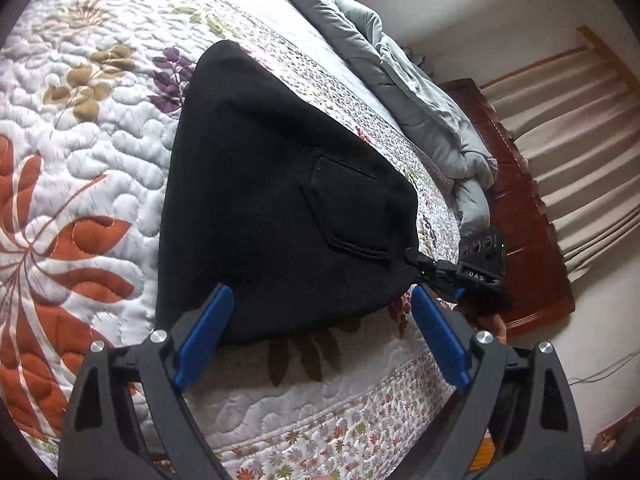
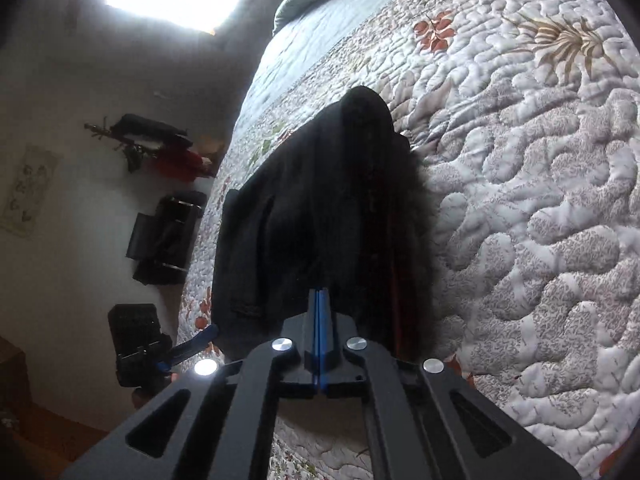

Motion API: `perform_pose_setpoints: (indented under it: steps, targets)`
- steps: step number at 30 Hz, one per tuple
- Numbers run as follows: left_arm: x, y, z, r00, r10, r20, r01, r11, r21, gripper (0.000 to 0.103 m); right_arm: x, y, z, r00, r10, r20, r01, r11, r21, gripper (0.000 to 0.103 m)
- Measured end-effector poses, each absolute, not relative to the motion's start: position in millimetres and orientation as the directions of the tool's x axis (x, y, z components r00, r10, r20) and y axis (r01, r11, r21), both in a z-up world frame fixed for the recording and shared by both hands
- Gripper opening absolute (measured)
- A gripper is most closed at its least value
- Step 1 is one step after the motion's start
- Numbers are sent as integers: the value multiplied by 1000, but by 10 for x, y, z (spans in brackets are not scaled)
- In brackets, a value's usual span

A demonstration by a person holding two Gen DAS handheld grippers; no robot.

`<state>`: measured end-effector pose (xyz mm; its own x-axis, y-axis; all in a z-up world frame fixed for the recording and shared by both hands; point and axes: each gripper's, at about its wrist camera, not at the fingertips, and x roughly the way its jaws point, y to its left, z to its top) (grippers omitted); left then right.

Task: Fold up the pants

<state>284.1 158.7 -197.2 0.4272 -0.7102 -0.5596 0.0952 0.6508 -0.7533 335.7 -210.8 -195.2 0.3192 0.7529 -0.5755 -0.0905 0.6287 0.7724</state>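
Observation:
Black pants lie folded on a floral quilted bedspread, back pocket facing up. My left gripper is open, its blue pads apart just over the near edge of the pants, holding nothing. My right gripper is shut on a corner of the pants, which stretch away from its blue fingertips. In the left wrist view the right gripper pinches the pants' right corner. In the right wrist view the left gripper shows at the lower left, beside the pants' edge.
A grey duvet is bunched along the bed's far side. A dark wooden footboard and beige curtains stand beyond it. The bed's edge drops off to the left, with dark objects beyond it.

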Motion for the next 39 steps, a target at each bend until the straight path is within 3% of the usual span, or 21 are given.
perform_pose_setpoints:
  steps: [2, 4, 8, 10, 13, 16, 22, 29, 39]
  targets:
    - [2820, 1616, -1928, 435, -701, -565, 75, 653, -754, 90, 3296, -2119, -1830, 341, 754, -562, -93, 622, 777, 5]
    - [2731, 1638, -1825, 450, -682, -576, 59, 667, -743, 92, 3190, -2145, -1695, 366, 753, -547, -102, 616, 781, 21]
    - [2397, 1630, -1530, 502, -621, -602, 59, 719, -692, 100, 2721, -2132, -1252, 447, 693, -566, -138, 678, 722, 42]
    - [2148, 1604, -1359, 539, -580, -611, 68, 753, -654, 100, 2420, -2102, -1051, 500, 644, -579, -142, 720, 679, 67]
    - [1692, 1527, -1089, 606, -439, -663, 42, 851, -524, 100, 1867, -2020, -799, 575, 554, -602, -126, 787, 604, 85]
    - [1215, 1421, -854, 666, -291, -687, 15, 925, -378, 100, 1344, -1914, -610, 622, 503, -600, -127, 821, 556, 88]
    - [391, 1185, -431, 740, -141, -658, 25, 983, -182, 100, 496, -1697, -293, 707, 316, -632, -41, 911, 410, 98]
    - [-315, 1047, -146, 753, -188, -631, 81, 978, -194, 100, -363, -1170, 159, 802, 120, -585, -68, 992, 110, 99]
    - [-971, 944, 248, 798, -148, -585, 68, 985, -157, 100, -931, -991, 454, 826, 61, -561, -40, 998, 49, 99]
